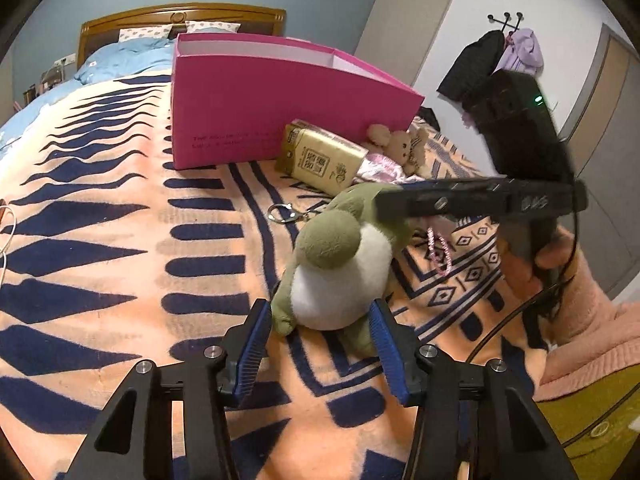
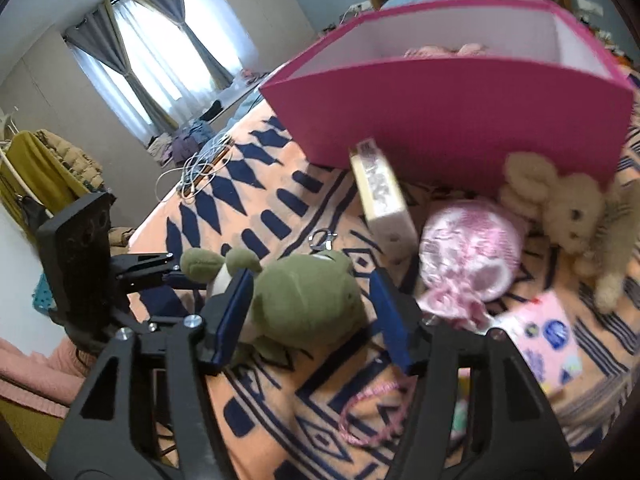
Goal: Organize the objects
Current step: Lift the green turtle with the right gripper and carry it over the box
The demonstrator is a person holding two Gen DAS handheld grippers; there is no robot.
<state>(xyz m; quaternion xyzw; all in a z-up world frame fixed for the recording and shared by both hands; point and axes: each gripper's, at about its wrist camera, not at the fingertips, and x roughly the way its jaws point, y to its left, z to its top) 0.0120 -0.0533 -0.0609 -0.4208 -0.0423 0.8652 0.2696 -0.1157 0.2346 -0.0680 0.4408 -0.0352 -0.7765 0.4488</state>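
Note:
A green and white plush frog (image 1: 340,264) lies on the patterned blanket (image 1: 120,240). My left gripper (image 1: 320,320) is open, its blue pads on either side of the frog's lower body. My right gripper (image 2: 312,292) is open around the frog's green head (image 2: 304,300); it shows from the side in the left wrist view (image 1: 396,204). Behind stands an open pink box (image 1: 280,96), also in the right wrist view (image 2: 460,112). A gold box (image 1: 320,156), a beige plush bunny (image 1: 400,144) and a pink pouch (image 2: 472,248) lie by it.
A keyring (image 1: 280,212) lies left of the frog's head. A pink beaded cord (image 1: 440,252) and a pink sticker card (image 2: 548,340) lie on the blanket. White cables (image 2: 196,168) sit at the bed's far edge. The headboard (image 1: 180,16) is behind the box.

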